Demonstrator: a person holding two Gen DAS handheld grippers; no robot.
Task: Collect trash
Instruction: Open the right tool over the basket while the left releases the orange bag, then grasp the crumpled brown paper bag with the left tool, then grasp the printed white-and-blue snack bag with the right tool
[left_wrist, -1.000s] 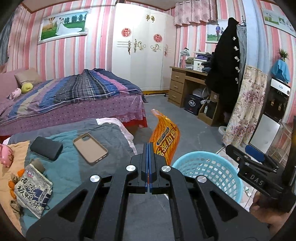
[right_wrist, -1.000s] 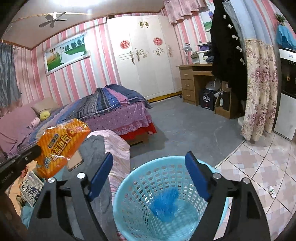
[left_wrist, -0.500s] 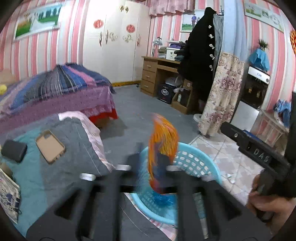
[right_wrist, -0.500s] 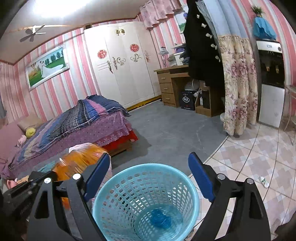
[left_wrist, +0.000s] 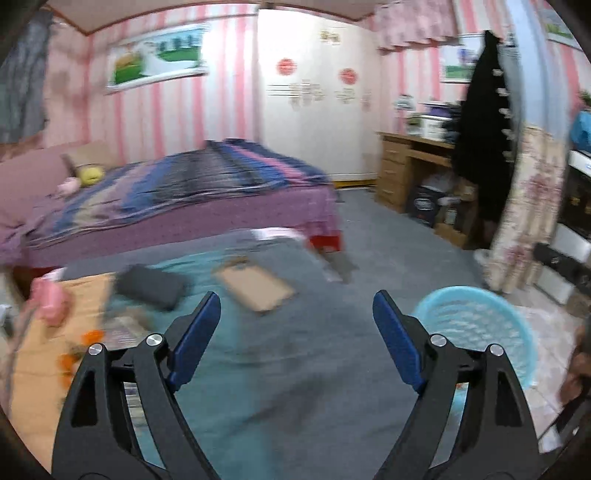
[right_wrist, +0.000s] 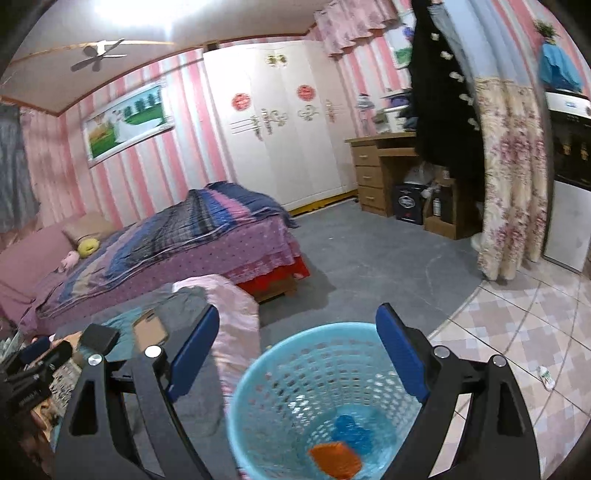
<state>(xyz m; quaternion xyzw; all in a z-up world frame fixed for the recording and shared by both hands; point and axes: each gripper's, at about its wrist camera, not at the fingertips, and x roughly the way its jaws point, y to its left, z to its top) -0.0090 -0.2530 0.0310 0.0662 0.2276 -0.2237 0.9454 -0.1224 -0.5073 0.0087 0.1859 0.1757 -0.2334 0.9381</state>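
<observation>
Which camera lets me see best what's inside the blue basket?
The right wrist view: it looks down into the basket, showing an orange wrapper at the bottom. The left wrist view shows only the basket's blurred rim and wall, not the inside.

Home bedroom: made bed (right_wrist: 177, 236) with striped blanket, white wardrobe (right_wrist: 280, 136), pink-striped walls, wooden desk (right_wrist: 384, 173), hanging black coat (right_wrist: 443, 96), floral curtain (right_wrist: 513, 177), framed picture (right_wrist: 127, 120)
</observation>
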